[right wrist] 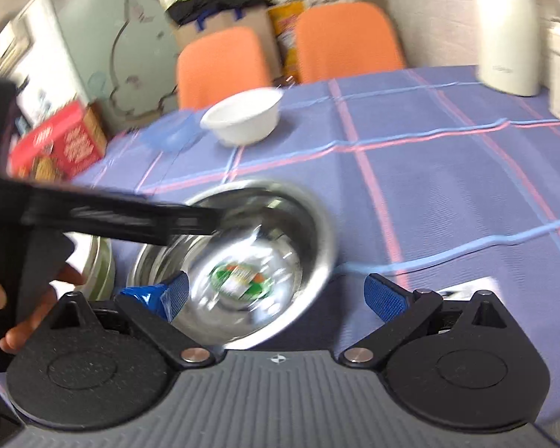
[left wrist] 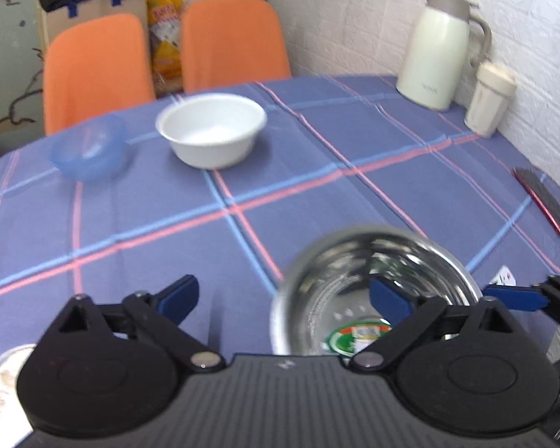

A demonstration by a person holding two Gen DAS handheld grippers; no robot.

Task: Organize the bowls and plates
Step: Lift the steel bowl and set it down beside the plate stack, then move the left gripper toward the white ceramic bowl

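Observation:
A steel bowl with a green sticker inside sits blurred on the blue checked tablecloth. My left gripper is open, and its right finger overlaps the bowl's inside. In the right wrist view the steel bowl lies in front of my open right gripper, whose left finger touches or overlaps the near rim. The left gripper's black body reaches in from the left to the bowl's far rim. A white bowl and a clear blue bowl stand at the table's far side.
A round plate lies at the near left beside the steel bowl. A cream thermos jug and a cup stand by the wall, with a red-edged phone at the right. Two orange chairs stand behind. A hand holds the left tool.

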